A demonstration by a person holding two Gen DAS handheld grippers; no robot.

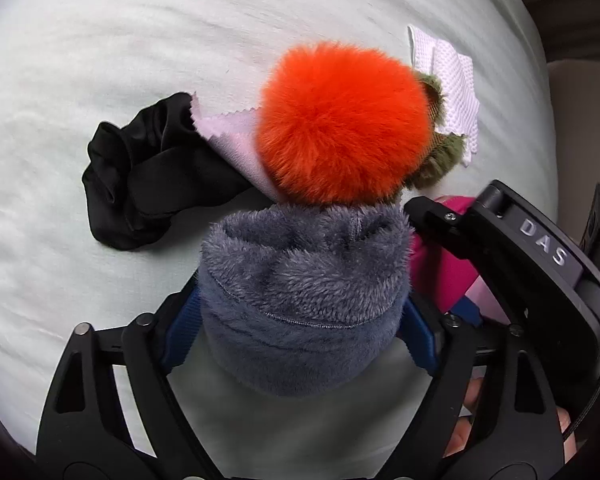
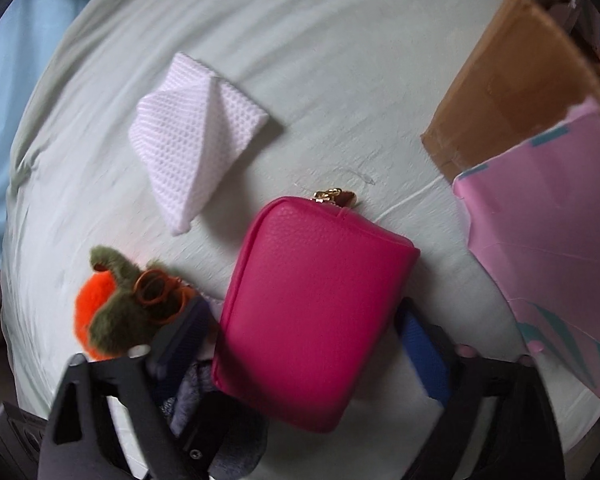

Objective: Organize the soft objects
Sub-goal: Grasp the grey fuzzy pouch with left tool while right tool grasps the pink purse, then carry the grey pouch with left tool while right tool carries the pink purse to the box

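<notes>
Bedsheet (image 1: pixel 100 40), left gripper (image 1: pixel 304 316) clasps grey fleece (image 1: pixel 300 272), right gripper (image 2: pixel 300 344) straddles pink pouch (image 2: pixel 316 292), grip unclear

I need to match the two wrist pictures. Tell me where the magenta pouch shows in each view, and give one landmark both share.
Left wrist view: magenta pouch is a sliver at right of centre, mostly hidden behind the right tool's black body.
Right wrist view: magenta pouch fills the lower centre, between the blue pads.
Shared landmark: the white mesh cloth, above the pouch in both.

The left tool (image 1: pixel 300 320) straddles a grey fleece (image 1: pixel 304 300), its fingers (image 1: pixel 182 332) seemingly pressing it; an orange pompom (image 1: pixel 340 120) sits just beyond, touching it
</notes>
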